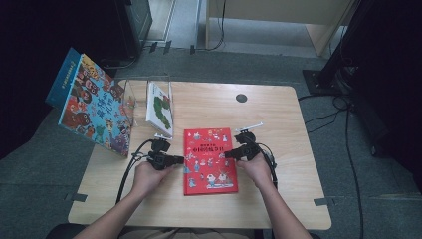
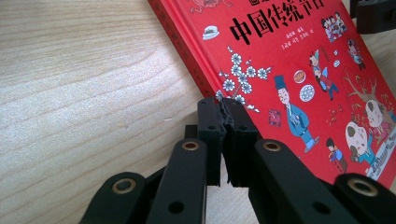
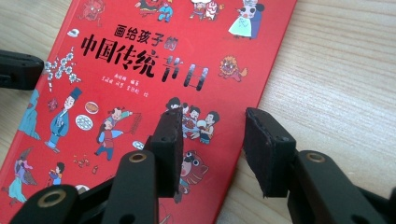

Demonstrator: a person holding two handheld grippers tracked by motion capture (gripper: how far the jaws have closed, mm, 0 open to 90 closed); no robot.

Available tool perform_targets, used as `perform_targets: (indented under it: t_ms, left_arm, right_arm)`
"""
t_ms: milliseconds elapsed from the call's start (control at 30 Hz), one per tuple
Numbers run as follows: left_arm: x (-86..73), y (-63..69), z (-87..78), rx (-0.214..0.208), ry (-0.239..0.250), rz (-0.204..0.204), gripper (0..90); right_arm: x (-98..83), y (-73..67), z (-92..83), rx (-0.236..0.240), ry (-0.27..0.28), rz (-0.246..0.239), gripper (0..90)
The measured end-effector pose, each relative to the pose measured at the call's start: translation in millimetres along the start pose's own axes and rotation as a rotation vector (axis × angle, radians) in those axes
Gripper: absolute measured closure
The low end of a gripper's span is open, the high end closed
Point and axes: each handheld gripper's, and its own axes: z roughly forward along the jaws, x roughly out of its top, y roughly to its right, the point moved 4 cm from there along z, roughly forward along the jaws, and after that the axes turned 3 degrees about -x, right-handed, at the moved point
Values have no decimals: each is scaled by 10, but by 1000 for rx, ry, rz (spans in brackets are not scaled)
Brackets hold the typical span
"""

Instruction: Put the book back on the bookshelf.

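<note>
Two grippers flank the red book [image 1: 210, 160]: left fingers [image 2: 211, 133] together, right fingers [image 3: 268, 149] apart.

The red book [image 2: 299, 70] runs off the top and right edges past the left gripper [image 2: 223, 105]. Whether its tips pinch the cover is too hard to tell.
</note>
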Motion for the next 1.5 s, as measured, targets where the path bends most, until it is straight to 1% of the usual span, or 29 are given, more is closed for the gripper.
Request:
perform_targets:
  t_ms: [200,267,367,467,500,567,600,633,733,833,900,933,967,1133,1200,1300,1500]
  left_arm:
    - [-3,3,0,-2,-5,1,873]
    - [-4,5,1,1,-4,4,873]
    - [-7,12,3,3,-2,10,875]
    - [-8,17,4,8,-1,13,878]
    - [-9,19,6,10,-2,16,879]
    - [-11,23,9,14,-1,21,893]
    - [-11,22,8,14,-2,21,892]
    - [-11,21,8,12,-2,19,893]
    - [-10,20,8,10,-3,18,892]
    - [-9,18,9,8,-1,14,892]
    - [-9,17,9,5,-1,12,891]
    - [-9,17,10,7,0,13,890]
    - [-9,18,10,8,1,14,890]
    - [-8,15,9,4,1,16,887]
    - [-5,10,6,3,4,19,874]
    - [-2,4,6,-2,2,11,871]
    - [1,1,6,-5,1,6,870]
  right_arm:
    - [2,54,71,-7,-48,51,577]
    - [15,52,79,-4,-48,73,582]
    - [46,56,89,-9,-62,116,587]
    - [79,50,97,-8,-94,156,596]
    - [90,45,100,-9,-103,176,592]
    - [104,35,102,-22,-120,171,592]
    - [112,31,98,-24,-128,181,593]
    - [120,34,96,-18,-130,194,596]
    - [128,44,86,-10,-137,209,601]
    - [132,50,70,-6,-137,211,614]
    - [140,47,43,-6,-126,196,627]
    - [145,47,25,-1,-119,191,626]
    - [153,42,1,7,-114,198,627]
    - [187,32,-103,35,-98,184,632]
    - [204,17,-134,38,-93,179,632]
    - [229,-6,-190,46,-91,167,629]
    - [294,-69,-317,75,-77,156,625]
